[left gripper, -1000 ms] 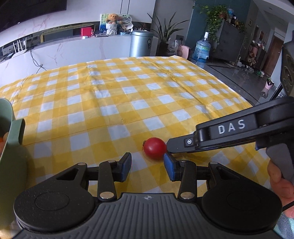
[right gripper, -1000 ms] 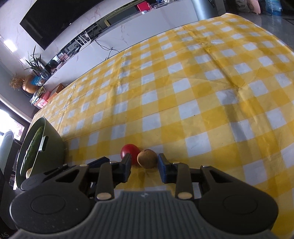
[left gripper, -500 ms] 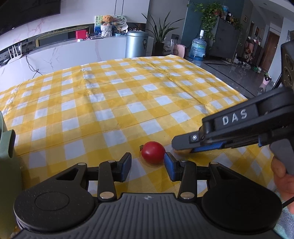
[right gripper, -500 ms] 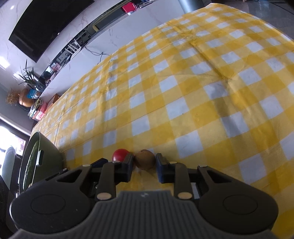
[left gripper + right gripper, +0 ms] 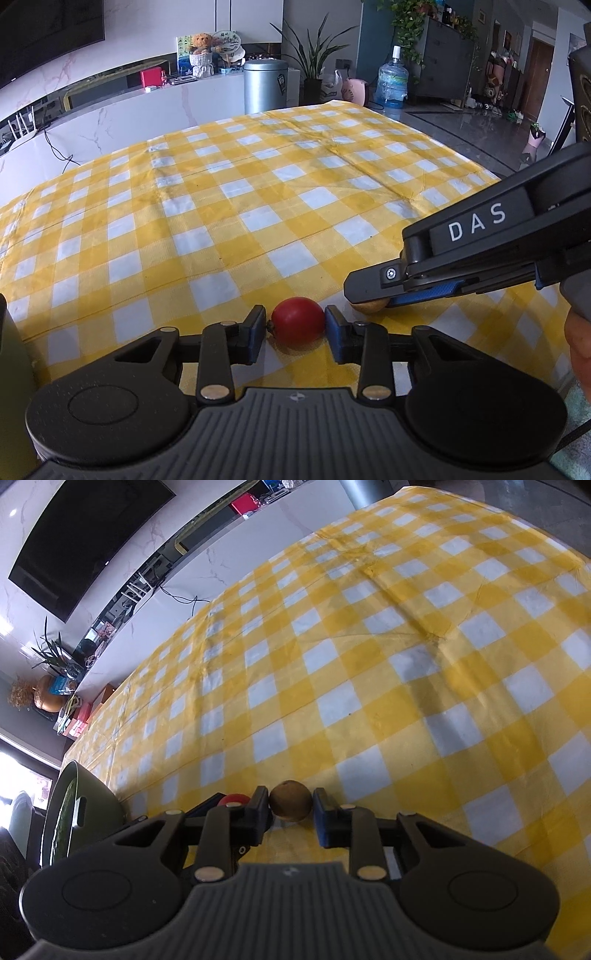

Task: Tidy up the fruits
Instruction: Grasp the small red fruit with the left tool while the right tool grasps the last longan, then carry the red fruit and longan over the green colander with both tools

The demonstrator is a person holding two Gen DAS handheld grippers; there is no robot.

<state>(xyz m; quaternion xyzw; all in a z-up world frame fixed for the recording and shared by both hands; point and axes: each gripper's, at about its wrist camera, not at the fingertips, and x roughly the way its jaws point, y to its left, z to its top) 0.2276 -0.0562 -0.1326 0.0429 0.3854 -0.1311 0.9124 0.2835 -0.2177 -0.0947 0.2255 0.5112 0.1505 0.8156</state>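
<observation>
Two small fruits lie side by side on the yellow-checked cloth covering the surface, and each gripper takes one of them. In the left wrist view the left gripper sits at the lower centre of the frame with the red tomato between its blue pads; the jaws are closing and look to be just meeting the skin on both sides, so the tomato rests on the cloth rather than being lifted. Just to its right in that frame, the right gripper reaches in from the right edge, a hand showing behind it, and a brown kiwi peeks out beneath its finger. The right wrist view shows that kiwi at lower centre, clamped between the right gripper's pads and touching the cloth, with a sliver of the tomato just left of it. Both tools angle steeply down, probably so the pads reach the fruits' widest part low on the cloth. A green bowl stands at the lower left edge of the right view, something green inside; it seems the likely place for the fruits, which would explain grasping both together before carrying them over.
</observation>
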